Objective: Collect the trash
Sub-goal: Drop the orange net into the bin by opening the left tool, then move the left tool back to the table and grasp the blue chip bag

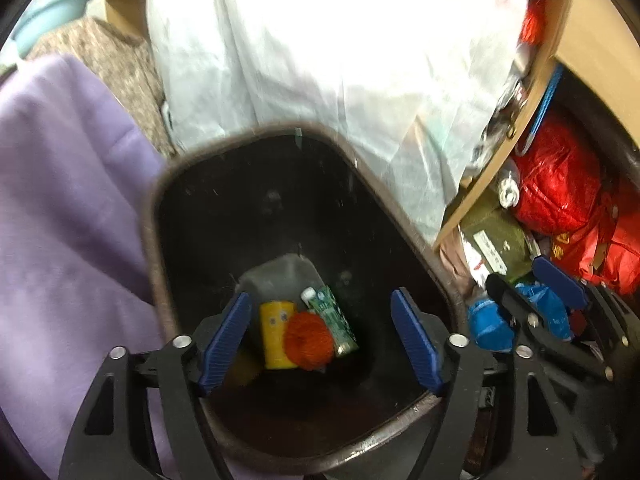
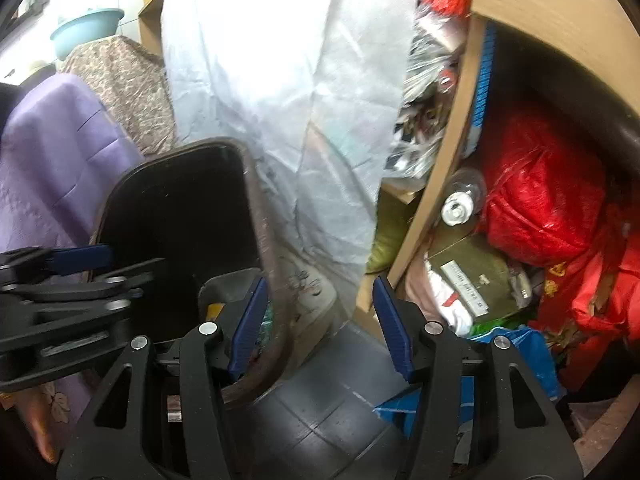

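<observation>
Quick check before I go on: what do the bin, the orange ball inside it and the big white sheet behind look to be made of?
Bin: likely hard plastic, dark brown, smooth with a dull sheen and a scuffed rim.
Orange ball: probably yarn or fibre, with a fuzzy, matte surface.
White sheet: thin plastic film or light fabric; it is creased and looks faintly translucent. I cannot tell which.

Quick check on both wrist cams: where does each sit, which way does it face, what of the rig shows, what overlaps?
Left wrist: on the left tool, looking steeply down into the dark bin at a yellow tube and orange ball; own open fingers and the right tool show.
Right wrist: on the right tool, facing the bin's side, floor and cluttered shelf; left tool enters at left.
Shared: bin, white sheet, purple cloth, red bag.
</observation>
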A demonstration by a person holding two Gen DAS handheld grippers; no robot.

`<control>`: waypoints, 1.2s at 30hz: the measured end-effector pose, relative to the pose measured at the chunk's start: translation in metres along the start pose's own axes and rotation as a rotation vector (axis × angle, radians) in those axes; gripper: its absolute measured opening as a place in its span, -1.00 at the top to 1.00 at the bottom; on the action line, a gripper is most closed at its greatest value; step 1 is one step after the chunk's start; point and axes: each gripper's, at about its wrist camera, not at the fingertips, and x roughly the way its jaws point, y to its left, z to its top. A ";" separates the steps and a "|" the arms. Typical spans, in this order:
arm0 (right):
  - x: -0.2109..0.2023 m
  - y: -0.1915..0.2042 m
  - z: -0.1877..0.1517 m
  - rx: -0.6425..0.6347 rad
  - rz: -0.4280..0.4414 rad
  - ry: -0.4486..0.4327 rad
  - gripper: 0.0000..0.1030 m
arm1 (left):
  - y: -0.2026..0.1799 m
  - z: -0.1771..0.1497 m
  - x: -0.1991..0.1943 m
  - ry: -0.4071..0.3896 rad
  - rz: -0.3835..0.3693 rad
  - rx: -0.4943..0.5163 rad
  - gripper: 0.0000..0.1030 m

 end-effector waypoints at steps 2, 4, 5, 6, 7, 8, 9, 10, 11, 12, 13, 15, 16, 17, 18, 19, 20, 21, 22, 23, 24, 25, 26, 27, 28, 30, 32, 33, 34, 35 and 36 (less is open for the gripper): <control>-0.009 -0.009 0.003 0.018 -0.044 -0.048 -0.08 | -0.002 0.001 -0.015 -0.054 0.050 0.016 -0.52; -0.016 -0.016 0.006 0.031 -0.076 -0.075 -0.16 | 0.000 0.003 -0.031 -0.093 0.112 0.015 -0.52; -0.019 -0.020 0.009 0.043 -0.080 -0.086 -0.17 | 0.002 0.003 -0.037 -0.102 0.128 0.011 -0.52; -0.024 -0.023 0.011 0.059 -0.084 -0.100 -0.17 | 0.004 0.003 -0.044 -0.111 0.141 0.005 -0.52; -0.027 -0.024 0.013 0.068 -0.078 -0.107 -0.17 | 0.008 0.003 -0.055 -0.125 0.163 -0.003 -0.52; -0.030 -0.023 0.015 0.073 -0.067 -0.111 -0.17 | 0.012 0.002 -0.064 -0.136 0.176 -0.008 -0.52; -0.035 -0.020 0.018 0.073 -0.053 -0.118 -0.17 | 0.015 0.001 -0.074 -0.152 0.179 -0.011 -0.52; -0.039 -0.015 0.022 0.069 -0.040 -0.128 -0.17 | 0.018 0.000 -0.086 -0.169 0.181 -0.014 -0.52; -0.043 -0.010 0.025 0.064 -0.026 -0.139 -0.17 | 0.022 -0.002 -0.101 -0.192 0.183 -0.022 -0.54; -0.049 -0.003 0.030 0.057 -0.003 -0.150 -0.17 | 0.028 -0.005 -0.117 -0.216 0.175 -0.027 -0.57; -0.054 0.003 0.033 0.052 0.020 -0.158 -0.17 | 0.029 -0.006 -0.127 -0.231 0.174 -0.031 -0.66; -0.068 0.021 0.044 0.031 0.091 -0.182 -0.21 | 0.042 -0.011 -0.156 -0.273 0.181 -0.055 -0.73; -0.074 0.031 0.050 0.018 0.128 -0.183 -0.29 | 0.053 -0.014 -0.173 -0.295 0.187 -0.072 -0.79; -0.079 0.041 0.055 0.003 0.169 -0.181 -0.31 | 0.060 -0.017 -0.183 -0.308 0.198 -0.082 -0.83; -0.085 0.054 0.059 -0.014 0.221 -0.185 -0.31 | 0.071 -0.020 -0.196 -0.321 0.223 -0.094 -0.83; -0.090 0.065 0.063 -0.030 0.264 -0.188 -0.31 | 0.079 -0.023 -0.204 -0.329 0.243 -0.103 -0.84; -0.096 0.077 0.066 -0.050 0.304 -0.188 -0.31 | 0.095 -0.028 -0.216 -0.337 0.273 -0.120 -0.85; -0.102 0.094 0.069 -0.082 0.354 -0.189 -0.32 | 0.109 -0.031 -0.225 -0.338 0.299 -0.138 -0.85; -0.106 0.106 0.071 -0.104 0.384 -0.190 -0.33 | 0.124 -0.036 -0.234 -0.337 0.329 -0.160 -0.85; -0.110 0.118 0.073 -0.125 0.415 -0.187 -0.33 | 0.143 -0.042 -0.244 -0.336 0.363 -0.187 -0.85; -0.114 0.134 0.075 -0.151 0.463 -0.176 -0.33 | 0.157 -0.048 -0.251 -0.334 0.395 -0.209 -0.85; -0.117 0.148 0.075 -0.166 0.501 -0.166 -0.33 | 0.179 -0.056 -0.259 -0.328 0.442 -0.242 -0.85; -0.119 0.158 0.075 -0.177 0.528 -0.160 -0.33 | 0.192 -0.062 -0.265 -0.320 0.471 -0.263 -0.85; -0.123 0.172 0.074 -0.198 0.564 -0.151 -0.33 | 0.212 -0.069 -0.270 -0.303 0.507 -0.298 -0.85; -0.126 0.183 0.073 -0.217 0.584 -0.146 -0.33 | 0.230 -0.077 -0.275 -0.289 0.528 -0.339 -0.85; -0.133 0.203 0.071 -0.255 0.613 -0.144 -0.33 | 0.258 -0.088 -0.284 -0.285 0.540 -0.405 -0.85; -0.141 0.222 0.066 -0.301 0.645 -0.146 -0.33 | 0.287 -0.096 -0.286 -0.263 0.552 -0.468 -0.84; -0.147 0.233 0.064 -0.323 0.667 -0.144 -0.33 | 0.298 -0.097 -0.285 -0.248 0.537 -0.494 -0.84; -0.151 0.241 0.063 -0.341 0.685 -0.143 -0.33 | 0.309 -0.097 -0.284 -0.237 0.520 -0.518 -0.81; -0.156 0.247 0.061 -0.357 0.698 -0.142 -0.33 | 0.321 -0.095 -0.282 -0.231 0.492 -0.541 -0.80; -0.162 0.257 0.060 -0.385 0.717 -0.143 -0.33 | 0.329 -0.093 -0.280 -0.226 0.481 -0.554 -0.79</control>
